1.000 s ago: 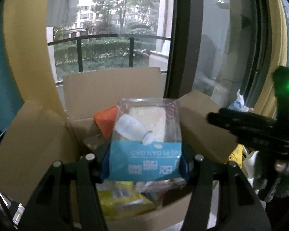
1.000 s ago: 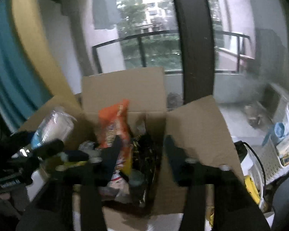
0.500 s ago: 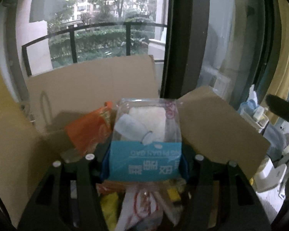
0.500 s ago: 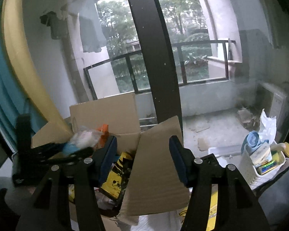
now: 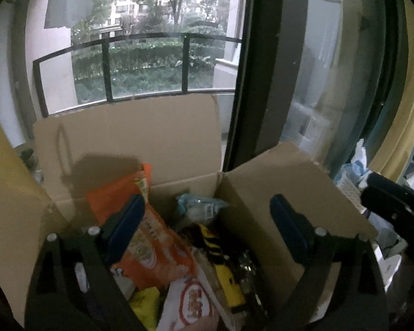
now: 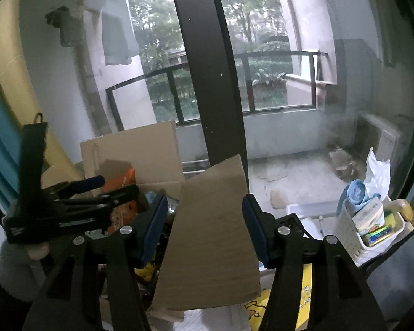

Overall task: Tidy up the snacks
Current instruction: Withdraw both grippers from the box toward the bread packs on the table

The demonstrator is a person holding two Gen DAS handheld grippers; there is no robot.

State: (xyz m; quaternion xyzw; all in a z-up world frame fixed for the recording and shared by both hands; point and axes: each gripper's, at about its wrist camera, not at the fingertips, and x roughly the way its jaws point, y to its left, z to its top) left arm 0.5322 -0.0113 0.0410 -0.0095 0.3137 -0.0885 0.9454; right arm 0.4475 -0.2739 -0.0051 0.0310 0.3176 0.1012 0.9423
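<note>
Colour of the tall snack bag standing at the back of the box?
Orange bag, with pale printing lower down; clearest in the left wrist view, inside the cardboard box.

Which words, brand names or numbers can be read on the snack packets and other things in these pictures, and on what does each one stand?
None can be read for certain.
orange snack bag: small print, blurred.
white packet: red round logo, characters too blurred.
black and yellow packet: no text legible.
small box in the white basket: shiny label, too small.
yellow bag: black marks, unreadable.
cardboard box: plain.
</note>
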